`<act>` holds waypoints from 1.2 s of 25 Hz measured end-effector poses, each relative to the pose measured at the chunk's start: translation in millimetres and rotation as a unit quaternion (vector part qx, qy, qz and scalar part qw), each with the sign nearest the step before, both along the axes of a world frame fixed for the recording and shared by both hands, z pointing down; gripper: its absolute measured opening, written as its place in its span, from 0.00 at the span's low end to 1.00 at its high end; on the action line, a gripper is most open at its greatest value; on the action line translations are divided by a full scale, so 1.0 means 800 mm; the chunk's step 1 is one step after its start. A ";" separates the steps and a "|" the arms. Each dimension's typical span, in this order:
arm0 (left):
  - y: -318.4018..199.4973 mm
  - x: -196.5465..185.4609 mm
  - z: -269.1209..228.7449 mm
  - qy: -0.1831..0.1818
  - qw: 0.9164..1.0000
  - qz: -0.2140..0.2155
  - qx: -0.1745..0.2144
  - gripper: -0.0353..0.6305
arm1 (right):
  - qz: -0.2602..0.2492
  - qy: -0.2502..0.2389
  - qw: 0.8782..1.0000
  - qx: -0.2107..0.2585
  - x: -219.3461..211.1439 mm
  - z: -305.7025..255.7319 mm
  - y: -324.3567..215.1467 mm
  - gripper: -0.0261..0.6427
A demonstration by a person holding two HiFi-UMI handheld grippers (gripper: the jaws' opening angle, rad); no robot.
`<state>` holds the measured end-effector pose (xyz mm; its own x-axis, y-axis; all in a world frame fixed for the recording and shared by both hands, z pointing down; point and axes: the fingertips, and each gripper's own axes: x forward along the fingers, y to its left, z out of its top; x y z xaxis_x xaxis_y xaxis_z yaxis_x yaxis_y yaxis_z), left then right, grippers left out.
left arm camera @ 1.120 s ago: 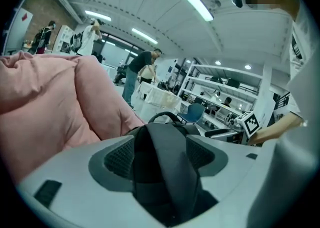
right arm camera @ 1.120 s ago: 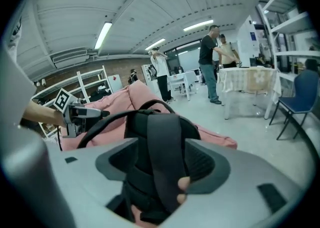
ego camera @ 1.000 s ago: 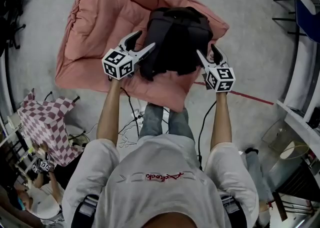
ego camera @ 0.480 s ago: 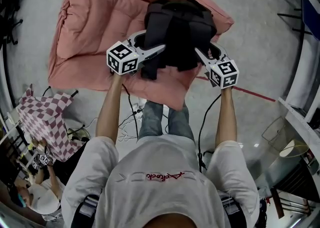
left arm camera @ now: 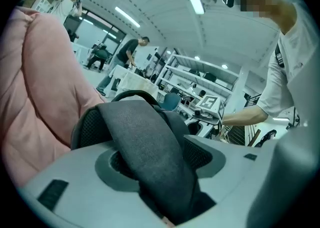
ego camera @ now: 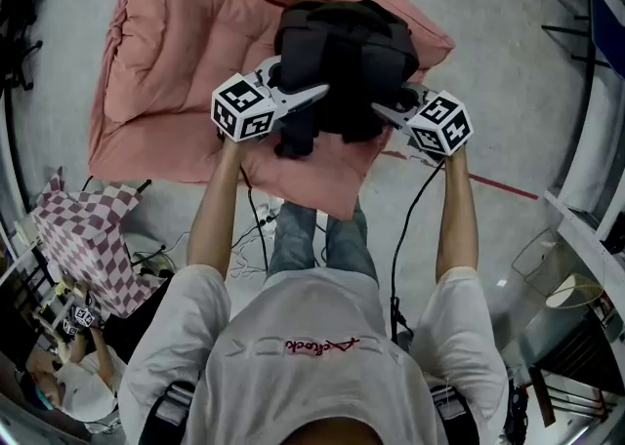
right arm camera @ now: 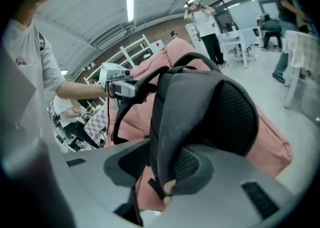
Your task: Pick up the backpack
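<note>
The black backpack (ego camera: 342, 53) lies on a pink quilted cushion (ego camera: 186, 53) spread on the grey floor (ego camera: 488, 62). It sits toward the cushion's near right corner, with its straps on the side facing the person.

Left gripper (ego camera: 298, 82): positioned at the near left side of the pack. Its jaws have just been closing slightly and stand wide apart. One padded shoulder strap (left arm camera: 145, 142) runs between them, and the pads do not clamp it.

Right gripper (ego camera: 391, 104): positioned at the near right side, angled down at the pack. Its jaws have just been closing markedly and are clamped on the second shoulder strap (right arm camera: 175, 112), with the mesh face against one jaw.

A red-and-white checked cloth (ego camera: 88, 238) lies on the floor at the left, well apart from the cushion
</note>
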<state>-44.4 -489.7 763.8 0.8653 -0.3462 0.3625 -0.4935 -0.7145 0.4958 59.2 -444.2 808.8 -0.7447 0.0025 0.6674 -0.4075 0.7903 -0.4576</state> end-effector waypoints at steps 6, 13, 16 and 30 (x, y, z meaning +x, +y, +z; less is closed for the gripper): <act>-0.008 0.003 0.002 -0.003 1.000 -0.008 0.006 0.46 | -0.091 0.037 0.995 0.026 -0.017 0.013 -0.008 0.25; -0.020 0.008 -0.004 0.028 0.999 -0.018 0.001 0.42 | 0.007 -0.147 0.988 -0.040 -0.066 -0.027 -0.028 0.25; -0.032 0.011 -0.001 0.030 0.999 -0.026 0.000 0.40 | 0.045 -0.213 0.974 -0.064 -0.081 -0.043 -0.049 0.25; -0.065 0.023 -0.018 0.034 0.996 -0.064 0.050 0.13 | 0.114 -0.179 0.975 0.067 -0.093 -0.072 -0.100 0.12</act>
<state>-25.6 -541.8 749.3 0.8327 -0.4871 0.2633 -0.5521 -0.6949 0.4607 -15.6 -524.3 751.1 -0.9010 -0.2601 0.3471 -0.4126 0.7608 -0.5009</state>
